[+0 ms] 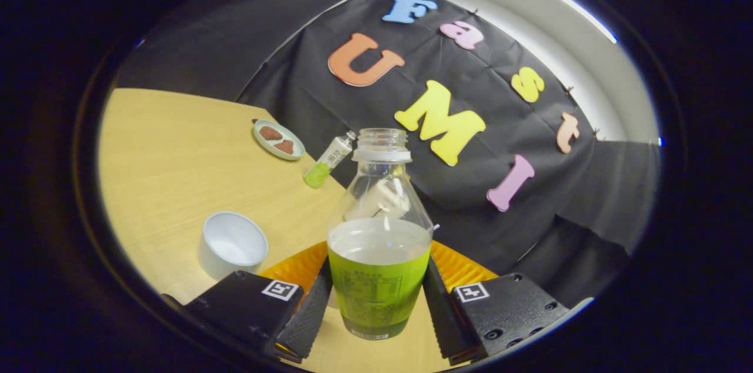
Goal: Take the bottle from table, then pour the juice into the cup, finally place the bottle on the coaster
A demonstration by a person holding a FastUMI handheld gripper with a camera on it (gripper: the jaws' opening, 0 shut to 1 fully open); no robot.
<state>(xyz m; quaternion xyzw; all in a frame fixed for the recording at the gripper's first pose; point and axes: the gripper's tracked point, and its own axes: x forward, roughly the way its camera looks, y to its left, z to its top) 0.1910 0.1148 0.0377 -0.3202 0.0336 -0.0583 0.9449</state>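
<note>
A clear bottle (pixel 379 232) with no cap and a green label stands upright between my fingers, about half full of pale juice. My gripper (pixel 376 279) is shut on it, with both fingers (pixel 309 311) pressed against its labelled sides. An orange ribbed coaster (pixel 465 270) lies on the table just behind the bottle, partly hidden by it. A white cup (pixel 232 243) stands left of the fingers and looks empty inside.
On the wooden table (pixel 176 143), a small bottle (pixel 329 160) with green liquid leans beyond the cup. Farther back is a small plate (pixel 278 139) with brown pieces. The table's far edge runs close behind the coaster, against the black cloth wall.
</note>
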